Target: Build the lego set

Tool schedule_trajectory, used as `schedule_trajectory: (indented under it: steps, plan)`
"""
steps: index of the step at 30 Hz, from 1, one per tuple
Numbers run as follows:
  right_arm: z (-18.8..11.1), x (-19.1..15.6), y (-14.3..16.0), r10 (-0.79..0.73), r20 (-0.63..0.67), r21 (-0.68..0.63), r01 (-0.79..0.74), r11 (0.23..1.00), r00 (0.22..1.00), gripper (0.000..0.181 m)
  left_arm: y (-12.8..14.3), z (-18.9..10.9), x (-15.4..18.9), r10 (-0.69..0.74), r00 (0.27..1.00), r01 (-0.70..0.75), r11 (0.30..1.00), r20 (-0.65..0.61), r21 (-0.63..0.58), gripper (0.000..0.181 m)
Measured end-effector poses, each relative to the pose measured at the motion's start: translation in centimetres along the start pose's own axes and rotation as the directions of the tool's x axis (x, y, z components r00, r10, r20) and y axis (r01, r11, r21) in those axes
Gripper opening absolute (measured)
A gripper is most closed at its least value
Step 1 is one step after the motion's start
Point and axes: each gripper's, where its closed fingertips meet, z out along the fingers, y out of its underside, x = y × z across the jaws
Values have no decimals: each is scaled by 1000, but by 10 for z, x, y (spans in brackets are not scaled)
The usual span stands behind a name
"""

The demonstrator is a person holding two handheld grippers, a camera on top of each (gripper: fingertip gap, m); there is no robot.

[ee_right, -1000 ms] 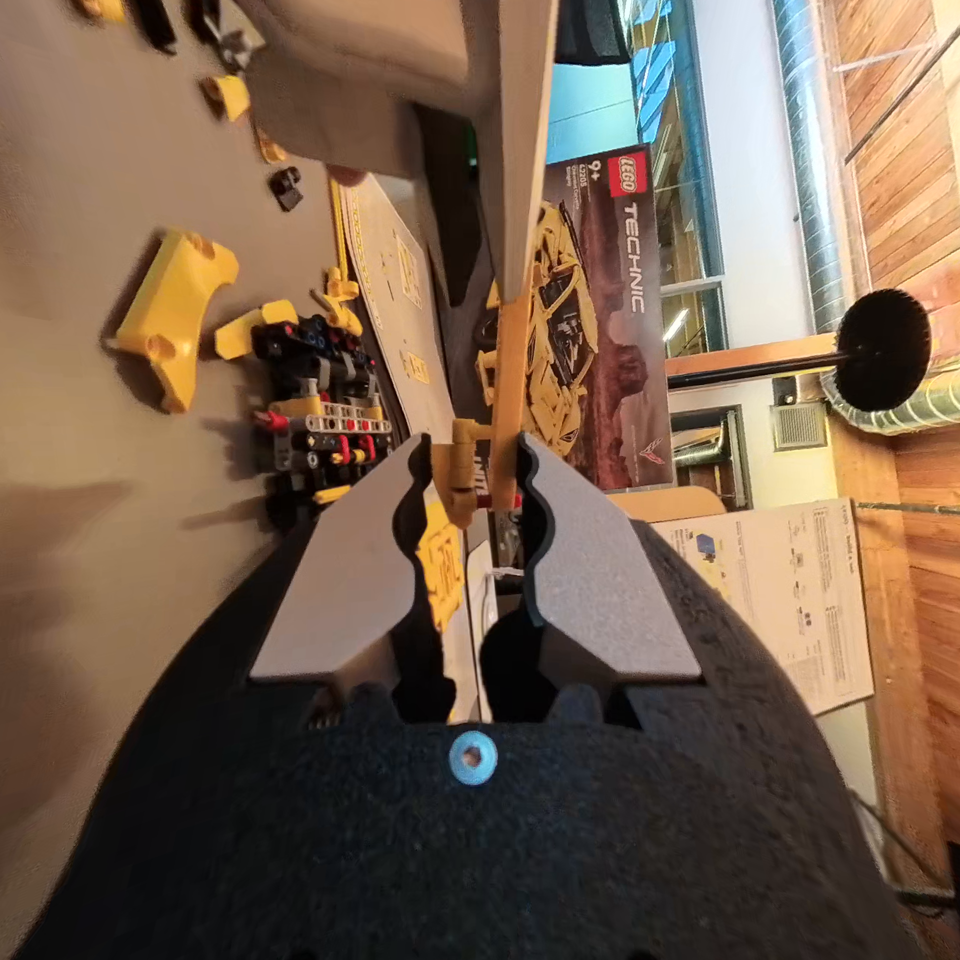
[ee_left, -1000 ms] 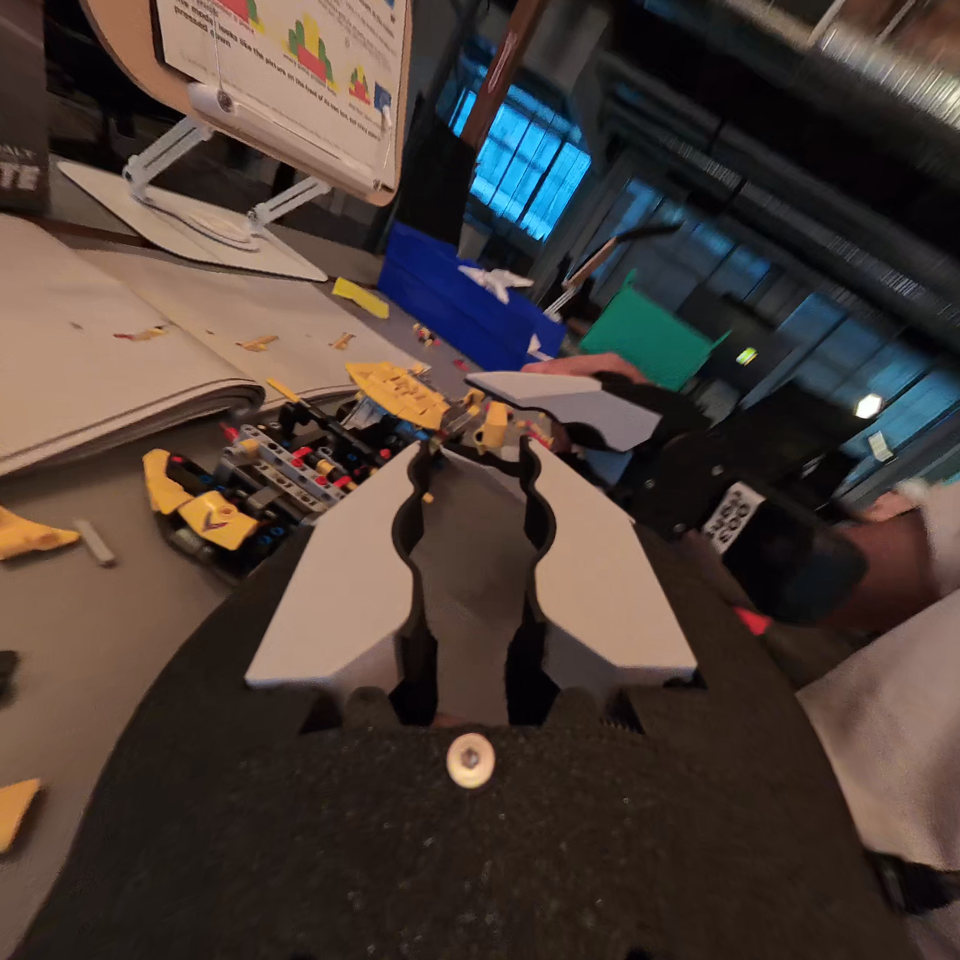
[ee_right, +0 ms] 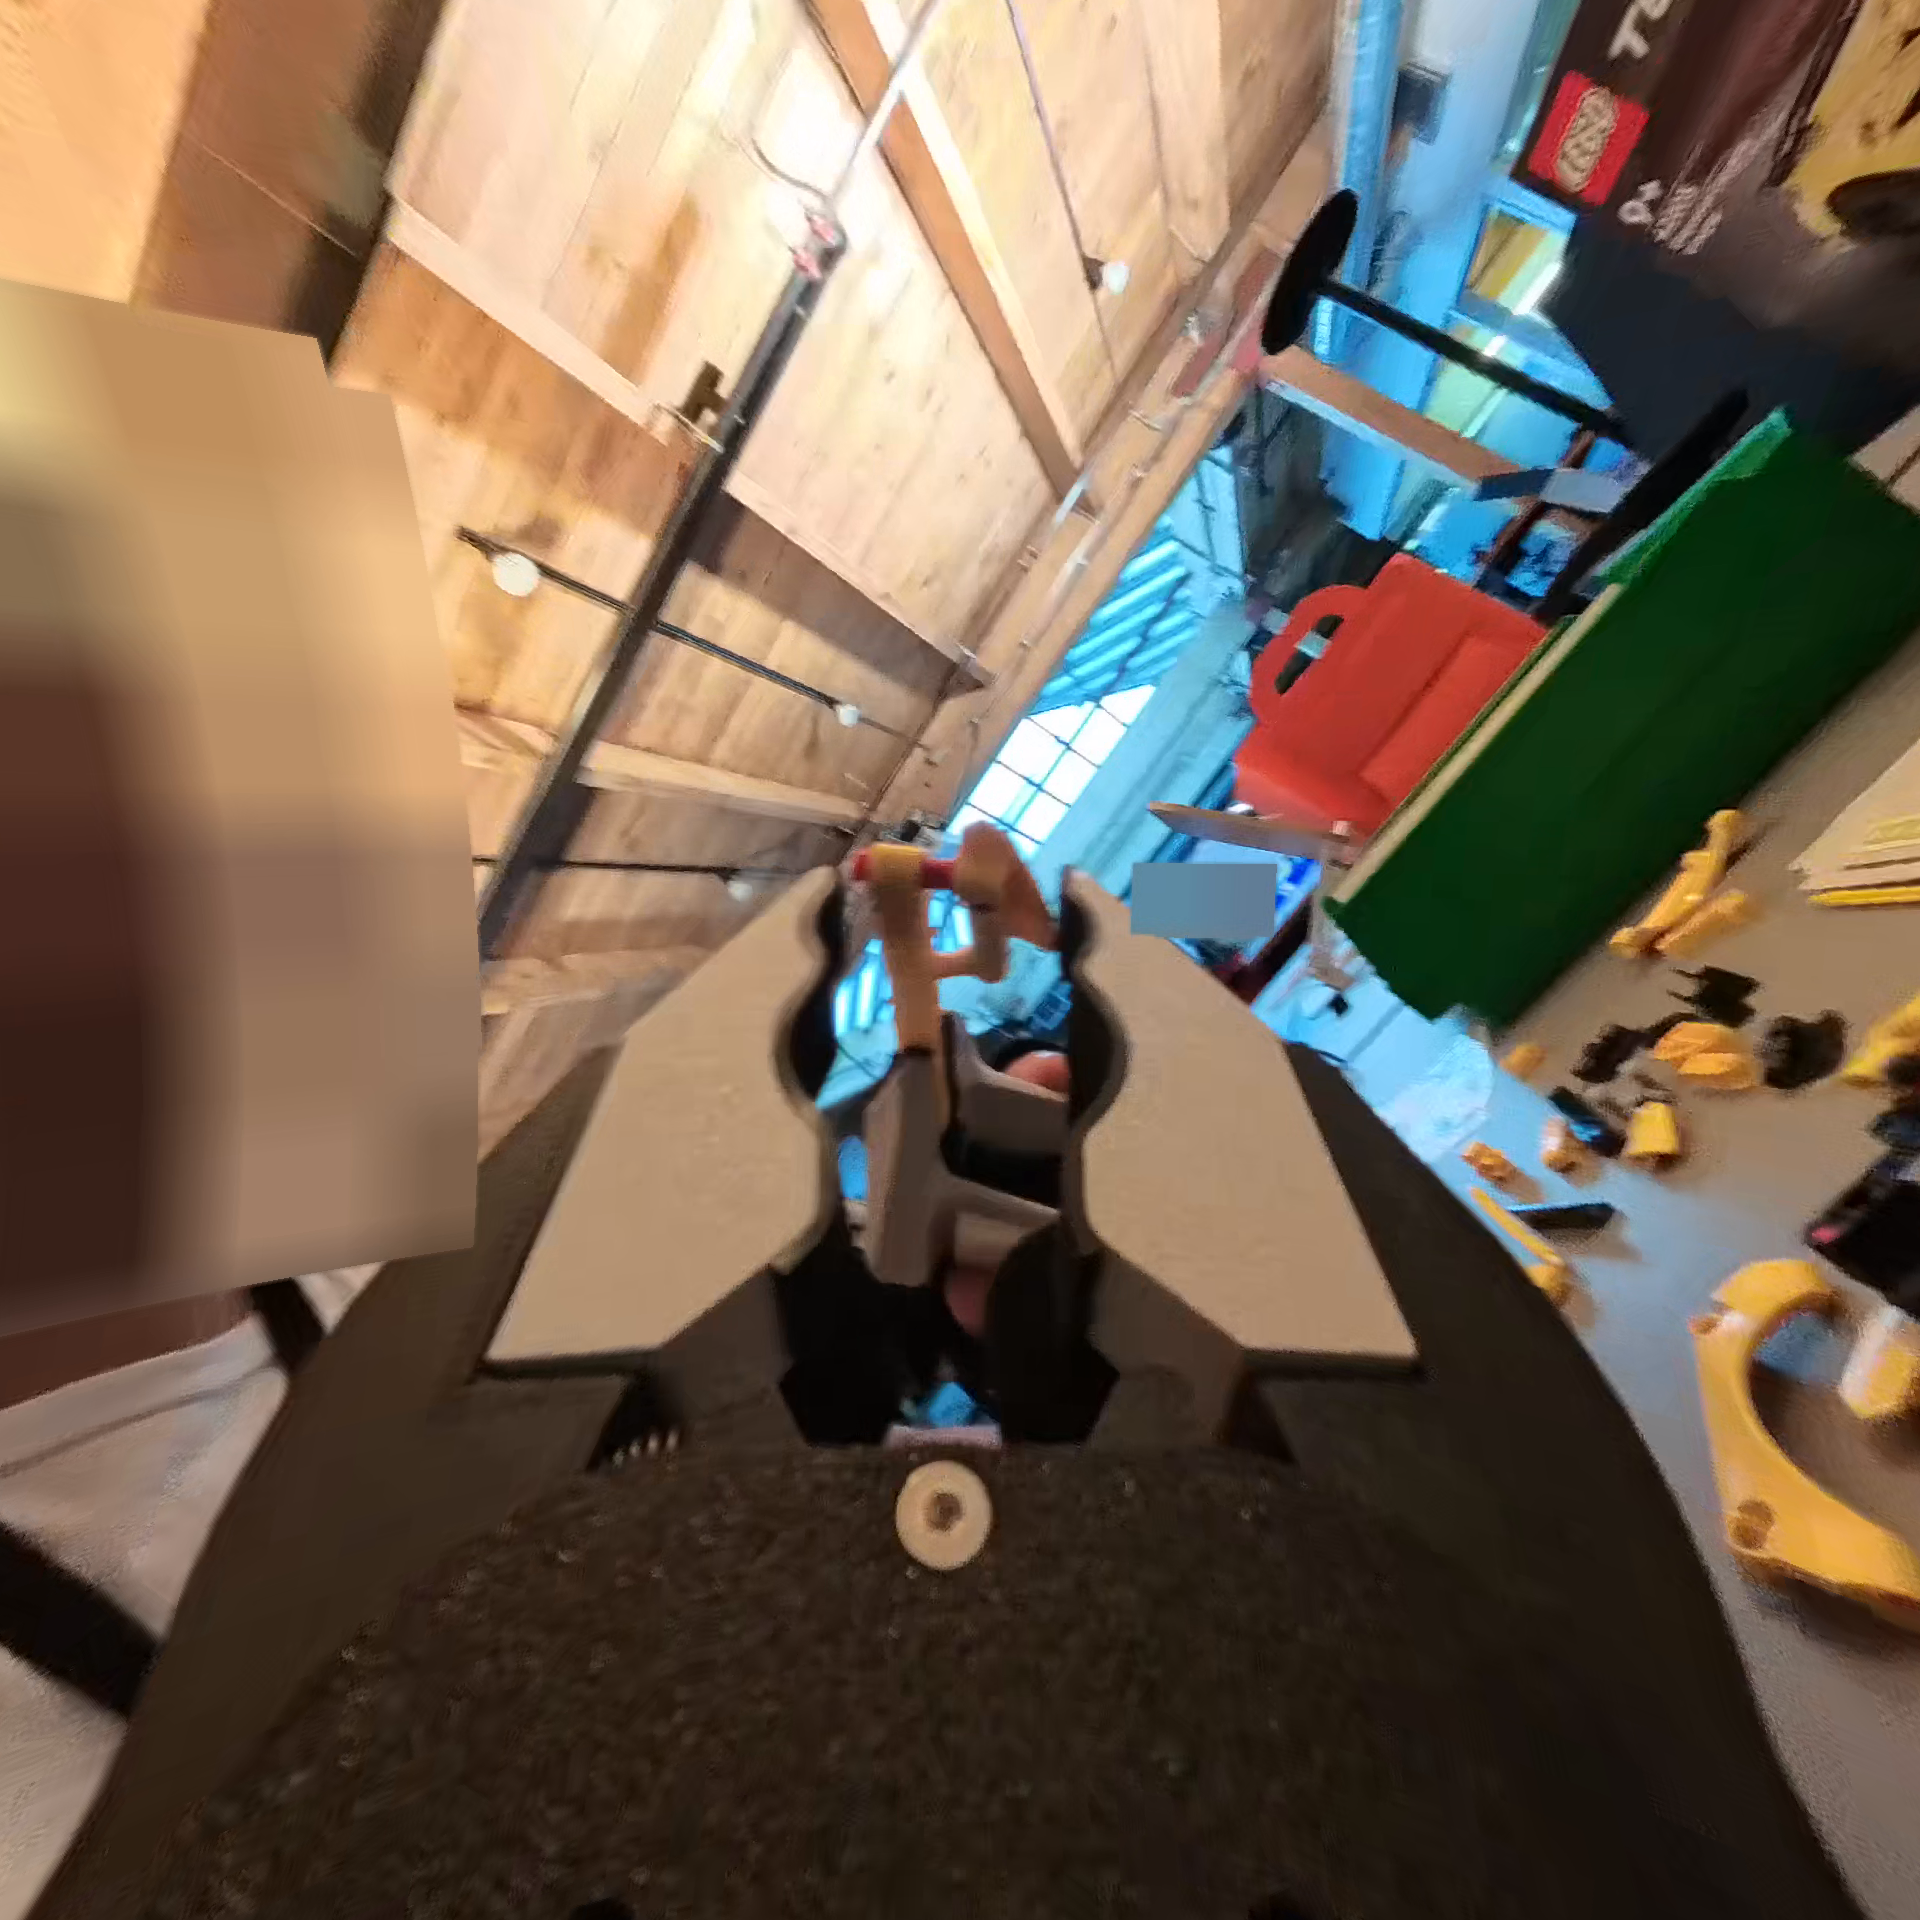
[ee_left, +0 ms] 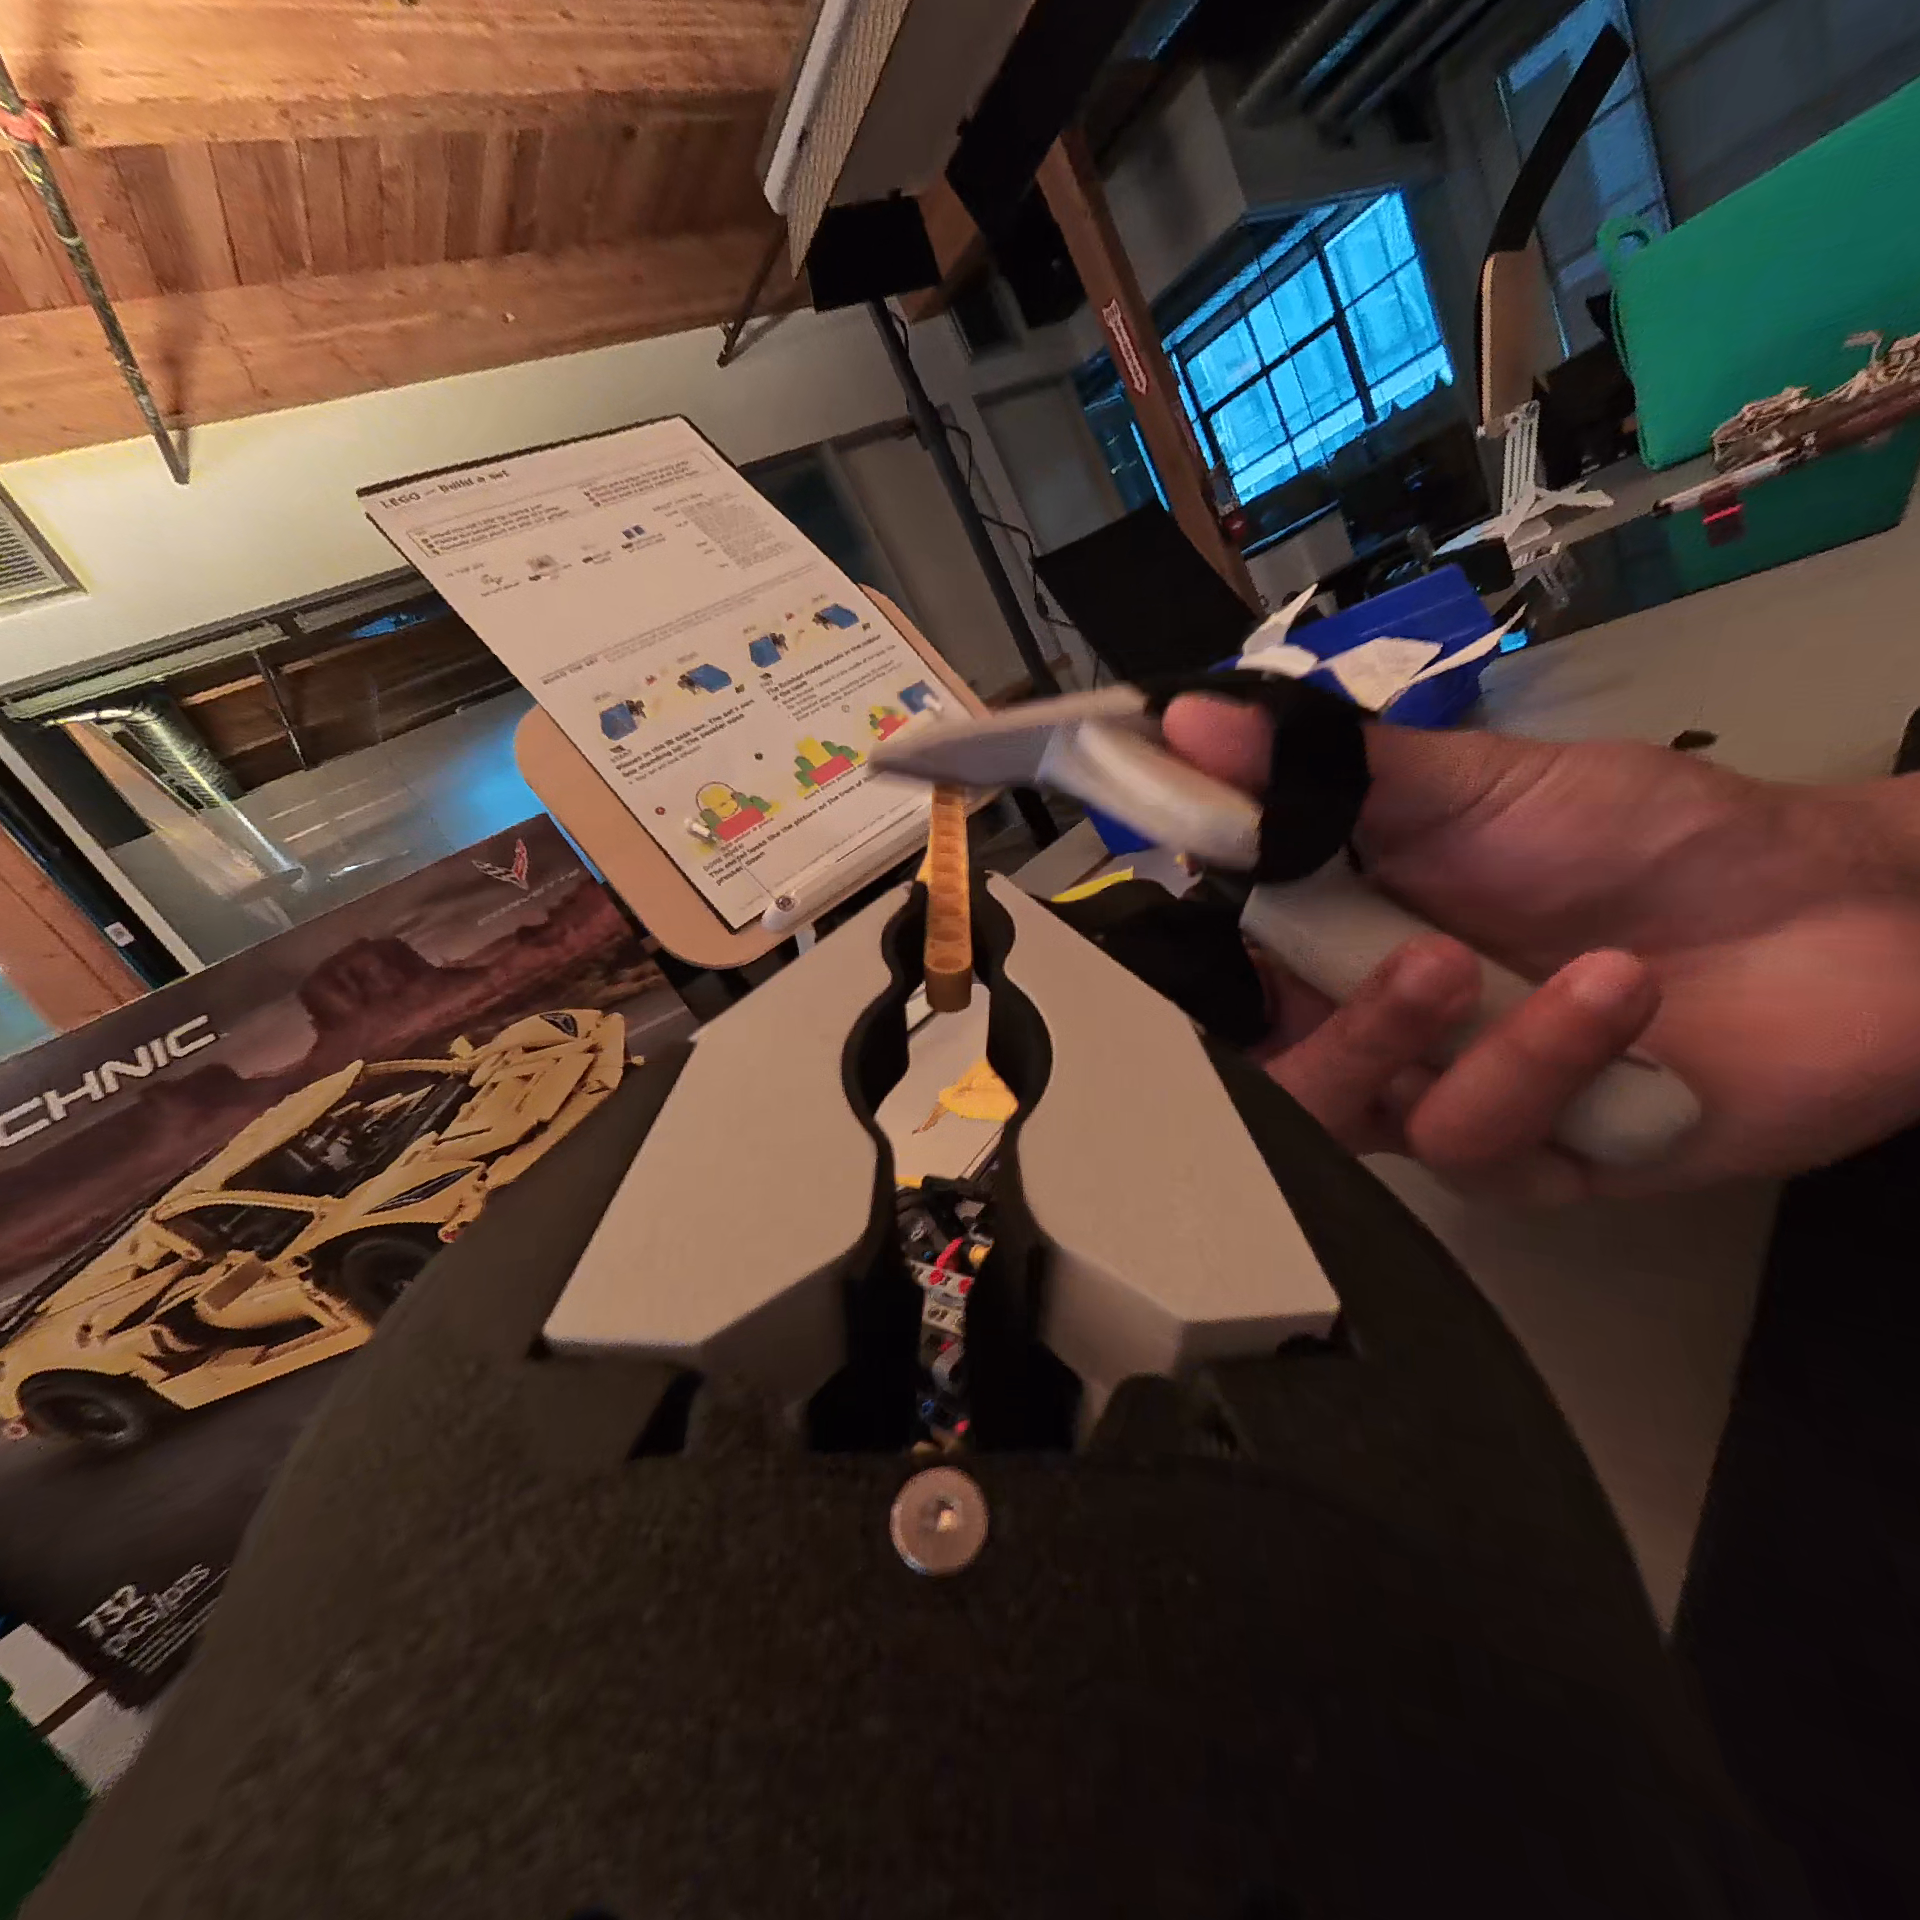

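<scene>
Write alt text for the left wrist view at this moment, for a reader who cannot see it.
The left gripper clamps a yellow studded beam upright in the air, its upper end meeting the right gripper, held in a hand. Behind stand an instruction sheet on a stand and the set's box.

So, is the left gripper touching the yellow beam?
Touching. The left wrist view shows the left gripper with both fingertips pressed against the sides of the yellow beam, with no gap visible on either side.
</scene>
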Motion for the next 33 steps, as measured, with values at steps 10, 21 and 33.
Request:
schedule_trajectory:
  steps: [10,21,33]
  plan:
    - [-16,31,18,-62,-241,-286,-10,958,969,31,28,-6,7,33,990,-46,994,-141,-96,8]
    - [-15,-2,36,335,46,-340,-300,891,941,31,17,0,13,4,991,-15,997,-136,-80,22]
    - [-12,2,48,308,18,-391,-277,877,951,31,12,-5,14,-27,989,19,998,-142,-59,12]
